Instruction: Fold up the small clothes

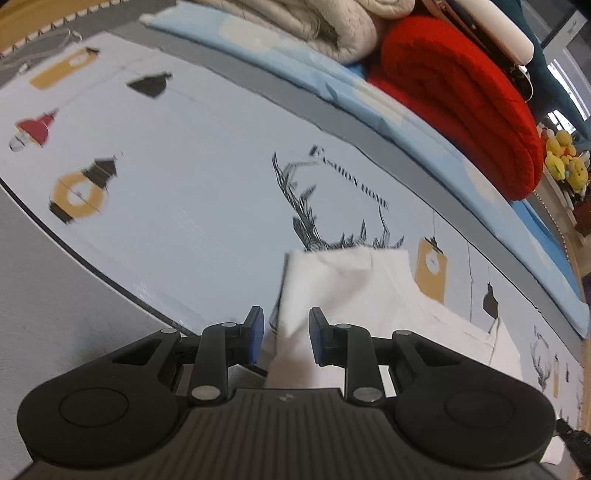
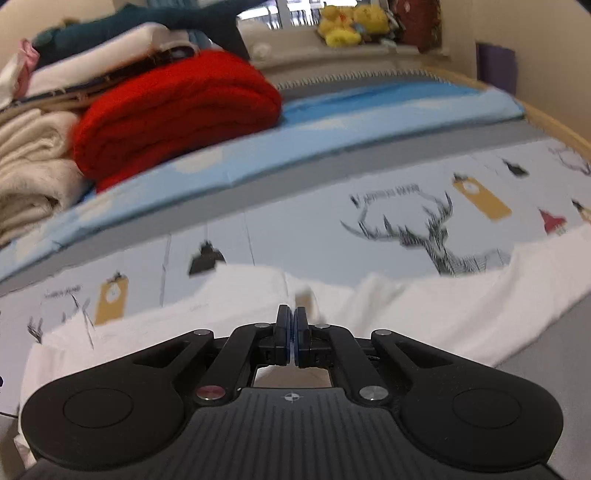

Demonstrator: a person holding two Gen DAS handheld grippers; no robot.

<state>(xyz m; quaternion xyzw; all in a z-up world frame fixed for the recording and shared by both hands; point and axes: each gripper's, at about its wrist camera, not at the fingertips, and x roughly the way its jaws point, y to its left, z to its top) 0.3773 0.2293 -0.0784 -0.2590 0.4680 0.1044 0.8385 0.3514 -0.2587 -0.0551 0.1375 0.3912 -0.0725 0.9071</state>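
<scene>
1. The mat [image 1: 207,206] is the biggest thing here, pale blue with lamp and deer prints, spread flat over a grey sheet [image 1: 55,306]. Its near edge curves across the left wrist view.
2. Along the mat's far edge sits a light blue pad [image 2: 369,110], carrying a pile: cream blankets [image 2: 33,166], a red blanket [image 2: 173,110] and more folded stuff on top. Yellow plush toys [image 2: 347,26] sit further back on a ledge.
3. The white garment [image 2: 406,314] lies on the mat's near part. In the right wrist view it runs across the frame as a rumpled band and hangs past the near edge on the right side. In the left wrist view a folded bit [image 1: 343,291] sticks out toward the deer print.
4. Left gripper [image 1: 286,339]: tongs spread partway, blue pads [image 1: 255,339] apart. The cloth shows through the gap, but the pads aren't pinching it as far as I can see, just hanging over it near the mat's near edge.
5. Right gripper [image 2: 291,334]: tongs pressed together, pads touching. It's right over the middle of the garment, but whether any cloth is caught in there, can't tell, the view's blurry.
</scene>
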